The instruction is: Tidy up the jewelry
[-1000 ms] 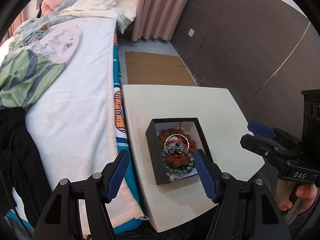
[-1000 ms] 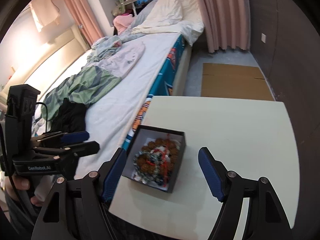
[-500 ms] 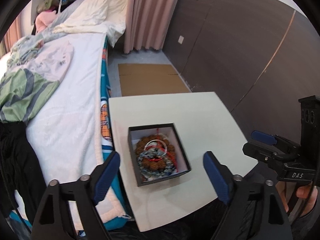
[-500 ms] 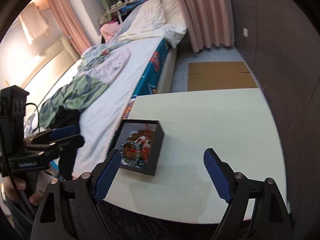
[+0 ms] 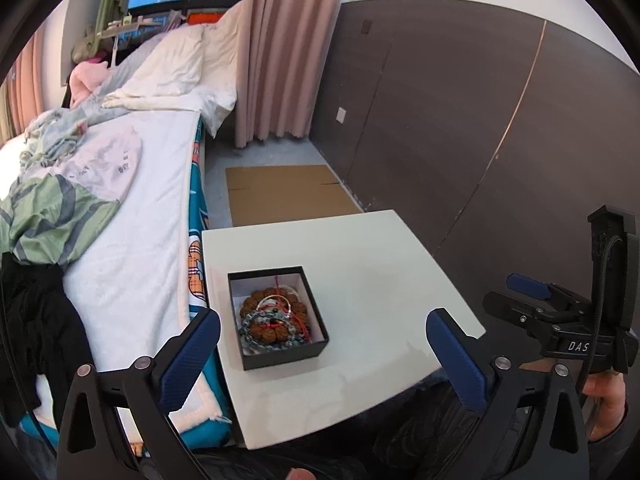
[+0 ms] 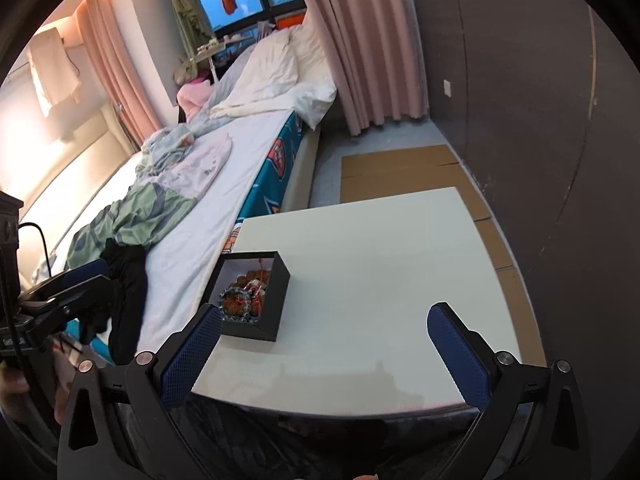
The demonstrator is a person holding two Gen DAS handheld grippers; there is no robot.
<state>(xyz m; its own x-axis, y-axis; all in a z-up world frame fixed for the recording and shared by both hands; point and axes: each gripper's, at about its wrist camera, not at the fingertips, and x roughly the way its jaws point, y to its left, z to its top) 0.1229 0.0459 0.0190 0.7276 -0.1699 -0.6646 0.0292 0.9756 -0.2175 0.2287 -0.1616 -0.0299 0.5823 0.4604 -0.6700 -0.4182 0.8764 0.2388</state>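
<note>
Where bed [image 5: 132, 216] ends — white table [image 5: 360, 248].

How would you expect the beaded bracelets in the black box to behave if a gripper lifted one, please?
The beaded bracelets are strung loops, so one would probably sag and dangle. They lie piled and overlapping in the black box, so neighbours may snag and lift too. The round beads look smooth and could slip.
</note>
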